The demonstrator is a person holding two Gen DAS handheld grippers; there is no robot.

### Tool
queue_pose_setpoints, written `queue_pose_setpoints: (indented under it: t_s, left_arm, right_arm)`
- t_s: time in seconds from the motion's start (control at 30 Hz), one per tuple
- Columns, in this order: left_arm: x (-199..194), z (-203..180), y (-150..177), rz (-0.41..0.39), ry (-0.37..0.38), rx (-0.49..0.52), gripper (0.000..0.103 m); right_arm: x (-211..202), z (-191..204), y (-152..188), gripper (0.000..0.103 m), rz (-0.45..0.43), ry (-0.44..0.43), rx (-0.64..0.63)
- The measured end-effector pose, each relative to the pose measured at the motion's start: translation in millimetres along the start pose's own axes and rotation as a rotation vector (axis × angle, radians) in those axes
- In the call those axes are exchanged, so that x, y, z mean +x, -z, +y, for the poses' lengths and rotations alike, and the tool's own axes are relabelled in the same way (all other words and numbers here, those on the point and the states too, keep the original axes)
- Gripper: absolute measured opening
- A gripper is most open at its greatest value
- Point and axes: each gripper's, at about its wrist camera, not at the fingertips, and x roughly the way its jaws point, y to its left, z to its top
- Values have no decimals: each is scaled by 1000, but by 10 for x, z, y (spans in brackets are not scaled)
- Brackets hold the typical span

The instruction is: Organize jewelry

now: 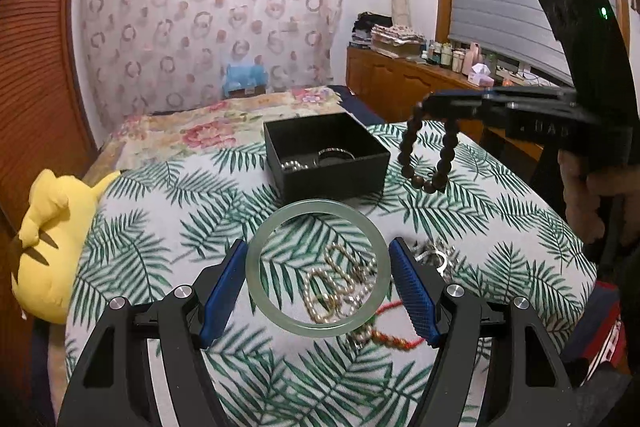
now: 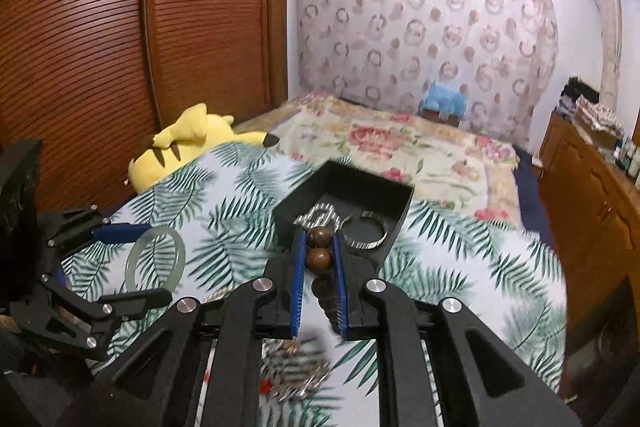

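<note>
Leaf-print bed [image 1: 168, 211]: black box [image 1: 340, 173], seemingly chains [image 1: 340, 283]

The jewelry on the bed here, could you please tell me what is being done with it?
A person is sorting it into a black box on the leaf-print cover. The left tongs grip a pale green bangle by its sides, lifted above a pile of pearls and chains. The right tongs are shut on a dark wooden bead bracelet hanging near the box, which already holds a silvery band and a chain.
</note>
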Motion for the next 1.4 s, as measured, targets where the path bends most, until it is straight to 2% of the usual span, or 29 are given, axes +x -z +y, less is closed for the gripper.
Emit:
queue_pose_setpoints:
  t_s: [0.37, 0.67, 0.87, 0.9, 0.93, 1.3, 1.4]
  left_arm:
    - [223, 80, -276, 0, -13, 15, 69]
    - [399, 74, -447, 14, -21, 22, 69]
    - [540, 102, -558, 33, -34, 15, 69]
    - [572, 108, -585, 34, -37, 17, 69]
    - [605, 115, -614, 36, -40, 18, 69]
    - [1056, 146, -968, 76, -44, 13, 69]
    - [1247, 110, -1012, 106, -55, 23, 69]
  right_arm:
    - [246, -190, -466, 15, -8, 20, -18]
    - [636, -335, -657, 15, 29, 38, 12]
    - [927, -429, -607, 16, 85, 26, 65]
    - [959, -461, -590, 22, 89, 18, 82]
    - [972, -491, -575, 24, 88, 15, 94]
    - [811, -738, -291, 24, 84, 49, 128]
    - [769, -776, -171, 29, 88, 56, 127]
